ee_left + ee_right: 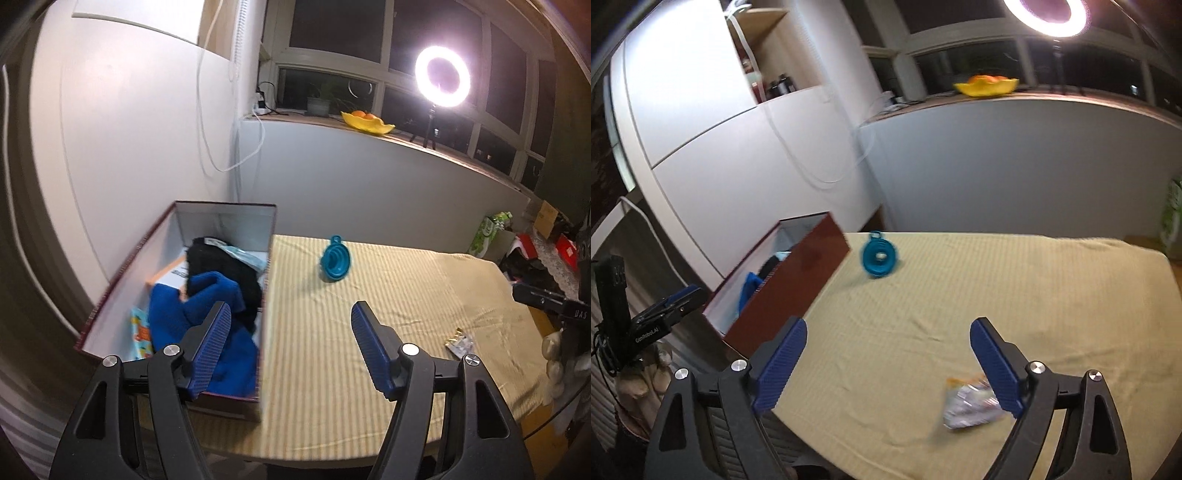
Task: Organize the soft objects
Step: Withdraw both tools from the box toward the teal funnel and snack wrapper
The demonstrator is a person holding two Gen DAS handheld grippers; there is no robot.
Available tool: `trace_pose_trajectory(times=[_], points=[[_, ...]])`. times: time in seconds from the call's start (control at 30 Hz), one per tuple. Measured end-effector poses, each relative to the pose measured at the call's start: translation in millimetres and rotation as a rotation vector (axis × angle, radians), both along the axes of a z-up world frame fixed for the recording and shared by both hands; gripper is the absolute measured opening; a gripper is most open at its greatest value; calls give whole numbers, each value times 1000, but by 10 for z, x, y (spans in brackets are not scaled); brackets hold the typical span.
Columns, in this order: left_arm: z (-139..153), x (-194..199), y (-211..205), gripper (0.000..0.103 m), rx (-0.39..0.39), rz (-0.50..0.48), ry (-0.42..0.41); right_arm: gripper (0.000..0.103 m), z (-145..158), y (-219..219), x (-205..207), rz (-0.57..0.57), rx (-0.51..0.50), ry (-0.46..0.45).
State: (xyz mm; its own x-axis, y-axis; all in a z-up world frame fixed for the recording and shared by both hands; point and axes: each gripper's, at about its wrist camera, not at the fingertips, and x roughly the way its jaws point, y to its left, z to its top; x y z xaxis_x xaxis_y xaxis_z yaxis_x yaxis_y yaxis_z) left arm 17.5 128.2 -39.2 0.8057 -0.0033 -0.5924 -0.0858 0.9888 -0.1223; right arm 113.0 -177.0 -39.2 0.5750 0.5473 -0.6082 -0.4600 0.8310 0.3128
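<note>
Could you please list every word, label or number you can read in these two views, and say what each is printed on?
"GenRobot.AI" (last letters unsure): white print on the left gripper body, right wrist view.
"UAS", partly cut off: on the right gripper's black body, left wrist view.
Print on the white item in the box, the colourful booklet and the snack packet: too blurred to read.

Box (pixel 110 291) sat at the table's (pixel 388 295) left edge, clothes (pixel 207 317) piled inside; funnel (pixel 335 260) just right of it, packet (pixel 460 343) nearer the front.

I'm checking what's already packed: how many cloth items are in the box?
2 visible: a blue cloth at the near end of the box, and a black cloth just behind, partly over it. More may be hidden underneath.
</note>
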Motion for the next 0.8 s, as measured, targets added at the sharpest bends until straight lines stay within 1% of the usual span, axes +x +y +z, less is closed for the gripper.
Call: trace_pose_trajectory(times=[0.07,0.2,0.33,0.43,0.57,0.67,0.8], points=[[-34,30,-81,68,-14,-18,5,88,-56,-160,-30,-33,-18,11],[-120,122,-268,68,-34,-61,23,88,-173,-332,-111,-60,-64,29],[-251,300,-450,68,-72,-111,56,88,-313,-374,-147,-65,-113,41],[-332,469,-556,68,-77,-130,80,88,-421,-348,-117,-54,-132,64],[-441,823,-697,68,-79,-133,111,88,-544,-279,-63,-34,-161,82],[-511,1089,-727,67,-108,-119,125,88,-620,-236,9,-15,-172,98],[-665,1442,-742,67,-99,-77,150,88,-700,-241,98,-6,-184,106]])
